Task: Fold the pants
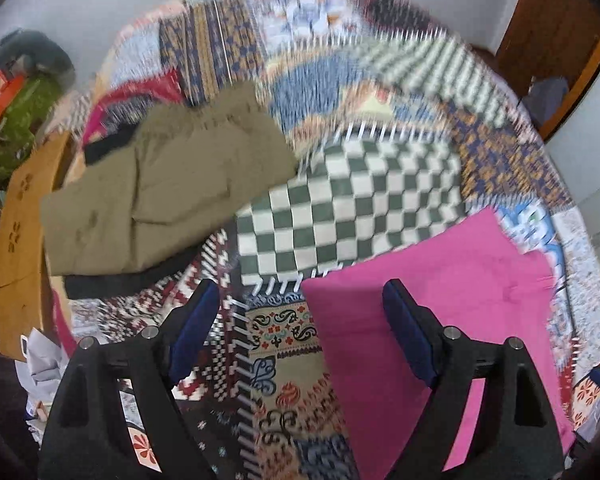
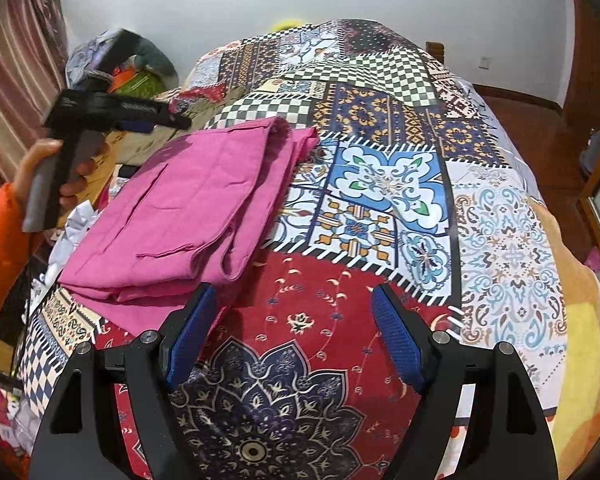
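Observation:
Folded pink pants (image 2: 188, 204) lie on the patchwork bedspread (image 2: 380, 184) at its left side; they also show in the left wrist view (image 1: 440, 308) at lower right. My left gripper (image 1: 300, 332) is open and empty above the bed, just left of the pink pants. It shows in the right wrist view (image 2: 172, 120) held in a hand, up and left of the pants. My right gripper (image 2: 294, 332) is open and empty over the red patch, its left finger (image 2: 192, 332) beside the pants' near corner.
A folded olive garment (image 1: 168, 196) lies on top of a black one (image 1: 124, 280) at the bed's left edge. Red and pink clothes (image 1: 140, 96) lie behind it. A wooden board (image 1: 20, 240) borders the bed at left. Clutter (image 2: 132, 68) sits by the wall.

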`<state>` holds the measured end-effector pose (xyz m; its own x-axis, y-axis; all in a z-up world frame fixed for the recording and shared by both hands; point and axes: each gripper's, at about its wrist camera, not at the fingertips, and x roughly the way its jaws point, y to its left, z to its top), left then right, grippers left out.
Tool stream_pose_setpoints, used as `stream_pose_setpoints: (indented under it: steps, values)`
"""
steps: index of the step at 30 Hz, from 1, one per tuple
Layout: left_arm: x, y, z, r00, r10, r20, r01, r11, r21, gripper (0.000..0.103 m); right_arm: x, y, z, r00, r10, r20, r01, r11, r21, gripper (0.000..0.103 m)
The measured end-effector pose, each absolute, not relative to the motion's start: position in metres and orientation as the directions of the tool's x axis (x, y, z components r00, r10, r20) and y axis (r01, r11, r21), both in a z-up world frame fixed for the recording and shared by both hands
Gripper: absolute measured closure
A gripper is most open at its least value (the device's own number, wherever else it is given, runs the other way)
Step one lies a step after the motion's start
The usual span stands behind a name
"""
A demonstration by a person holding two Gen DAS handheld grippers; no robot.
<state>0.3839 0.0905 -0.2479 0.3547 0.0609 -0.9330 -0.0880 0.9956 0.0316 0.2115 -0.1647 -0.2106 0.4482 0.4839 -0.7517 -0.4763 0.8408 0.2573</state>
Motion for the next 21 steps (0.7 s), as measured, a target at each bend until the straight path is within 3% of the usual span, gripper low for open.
stream_pose_setpoints:
  steps: [3,11,21]
  values:
    - [0.384,0.091,-0.27,0.306,0.058,-0.95,-0.073,0.997,0.037,0.015,0.213,-0.168,-0.212,0.448,0.479,-0.755,-0.461,0.847,0.264,0.026]
    - [0.337,0.117,-0.26,0.346,0.127,-0.93,-0.098,0.99,0.099,0.003,0.206,-0.171,-0.21,0.46,0.453,-0.764,-0.45,0.86,0.239,0.026]
    - [0.255,0.147,-0.246,0.323,0.124,-0.938,-0.154,0.985,0.077,0.003,0.195,-0.173,-0.195,0.496,0.45,-0.743,-0.453,0.864,0.22,0.026]
